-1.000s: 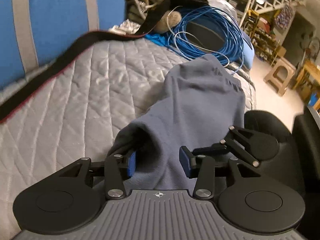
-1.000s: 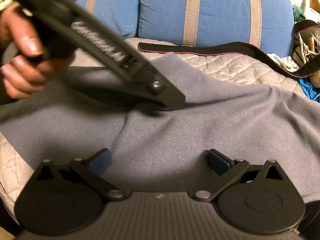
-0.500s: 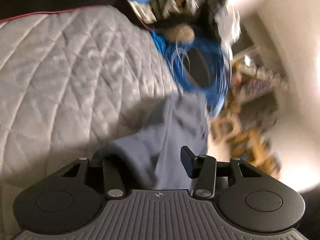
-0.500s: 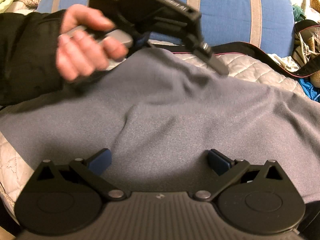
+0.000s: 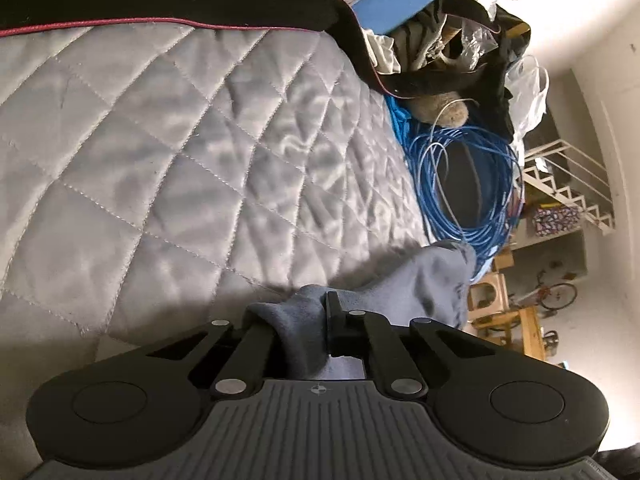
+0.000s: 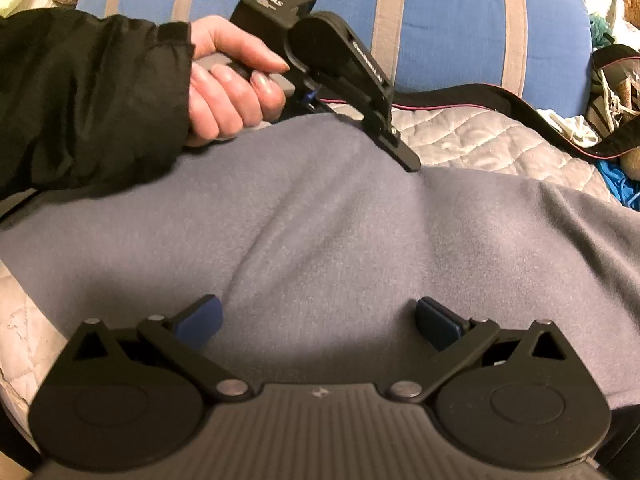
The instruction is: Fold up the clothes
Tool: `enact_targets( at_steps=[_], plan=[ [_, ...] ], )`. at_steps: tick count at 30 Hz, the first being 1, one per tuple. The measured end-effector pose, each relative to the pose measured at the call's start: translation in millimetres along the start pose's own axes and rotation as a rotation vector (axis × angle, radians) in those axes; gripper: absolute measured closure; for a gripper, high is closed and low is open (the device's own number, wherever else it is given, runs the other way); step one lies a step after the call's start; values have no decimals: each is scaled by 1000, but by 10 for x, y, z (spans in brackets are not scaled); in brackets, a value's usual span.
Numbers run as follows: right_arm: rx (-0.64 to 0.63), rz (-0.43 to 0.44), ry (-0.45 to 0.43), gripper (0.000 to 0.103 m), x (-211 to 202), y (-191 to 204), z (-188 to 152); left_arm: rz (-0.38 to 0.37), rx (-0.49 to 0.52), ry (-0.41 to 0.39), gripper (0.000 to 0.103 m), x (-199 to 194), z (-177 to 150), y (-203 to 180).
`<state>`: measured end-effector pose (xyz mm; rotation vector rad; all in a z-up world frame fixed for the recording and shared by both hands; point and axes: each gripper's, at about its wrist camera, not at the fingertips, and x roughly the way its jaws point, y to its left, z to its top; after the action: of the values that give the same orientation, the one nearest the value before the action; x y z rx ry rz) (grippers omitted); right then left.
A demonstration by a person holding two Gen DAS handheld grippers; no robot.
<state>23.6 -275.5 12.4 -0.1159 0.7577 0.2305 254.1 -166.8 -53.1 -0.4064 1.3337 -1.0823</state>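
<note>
The left claw (image 5: 298, 320) has just been closing, and a bunched fold of the grey-blue garment (image 6: 340, 240) now sits clamped between its fingers; a second ago those fingers stood apart with the cloth merely lying between them. In that same second the claw has rolled and swung towards the far edge of the garment, so that the quilted bed cover (image 5: 160, 160) fills most of what lies ahead of it. This looks like the start of a fold: one edge is secured and could now be lifted and carried across.

The right claw (image 6: 318, 322) has its fingers spread wide, hovering just above the garment and gripping nothing. The garment spreads out ahead of it and to both sides, across the bed. Beyond it, ahead and a little left, the person's left hand (image 6: 228, 84) in a black sleeve (image 6: 88, 96) holds the other tool with its tip pressed at the cloth's far edge. Further ahead lie a black strap (image 6: 480, 98) and a blue striped cushion (image 6: 440, 20).

How much cloth is caught cannot be judged, as the fold hides the left pad in the left wrist view. The garment's type and full outline are unclear; it runs out of frame on both sides. Ahead and right of the left claw lies a coil of blue cable (image 5: 472, 192).
</note>
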Motion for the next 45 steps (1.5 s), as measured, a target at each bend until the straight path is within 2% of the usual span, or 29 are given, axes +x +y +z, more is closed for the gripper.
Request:
enact_targets(
  at_steps=[4, 8, 10, 12, 16, 19, 20, 21, 22, 26, 28, 29, 31, 32, 33, 34, 37, 39, 42, 45],
  plan=[
    [1, 1, -2, 1, 10, -9, 9, -45, -25, 38, 97, -22, 41, 74],
    [2, 1, -3, 1, 20, -18, 16, -69, 34, 70, 97, -76, 50, -3],
    [3, 2, -2, 1, 21, -21, 16, -75, 62, 79, 92, -105, 30, -51],
    [3, 3, -2, 1, 21, -25, 14, -77, 85, 81, 74, -138, 1, -84],
    [3, 5, -2, 1, 18, -33, 8, -96, 61, 72, 66, -213, -51, -28],
    [2, 5, -4, 1, 11, -32, -1, -114, -7, 58, 69, -226, -36, 56],
    [2, 5, -4, 1, 7, -30, -4, -103, -27, 53, 78, -218, -13, 77],
    [1, 5, -5, 1, 4, -27, -8, -85, -44, 50, 95, -207, 15, 93],
    [0, 5, -5, 1, 1, -25, -12, -49, -45, 52, 99, -191, 45, 95],
    [-1, 6, -7, 1, -11, -15, -24, -3, -27, 47, 99, -146, 75, 66],
    [-1, 6, -7, 1, -18, -9, -27, -13, -22, 60, 98, -159, 85, 63],
    [-1, 6, -7, 1, -22, -11, -30, -20, -8, 72, 96, -180, 94, 50],
    [0, 7, -7, 1, -31, -11, -32, -27, 27, 90, 78, -253, 113, 9],
    [0, 8, -7, 1, -32, -14, -33, -30, 35, 86, 61, -316, 116, -2],
    [1, 8, -7, 1, -33, -17, -35, -35, 40, 79, 55, -399, 94, 4],
    [1, 9, -7, 1, -34, -21, -36, -33, 46, 67, 54, -488, 77, -1],
    [1, 10, -7, 1, -41, -27, -43, 45, 56, 11, 51, -772, -3, -26],
    [3, 10, -7, 1, -44, -28, -45, 138, 85, -43, 52, -975, -111, -81],
    [3, 10, -8, 1, -44, -26, -45, 321, 202, -92, 52, -1187, -377, -246],
    [4, 9, -9, 1, -43, -24, -45, 416, 292, -113, 52, -1279, -654, -356]
  ],
)
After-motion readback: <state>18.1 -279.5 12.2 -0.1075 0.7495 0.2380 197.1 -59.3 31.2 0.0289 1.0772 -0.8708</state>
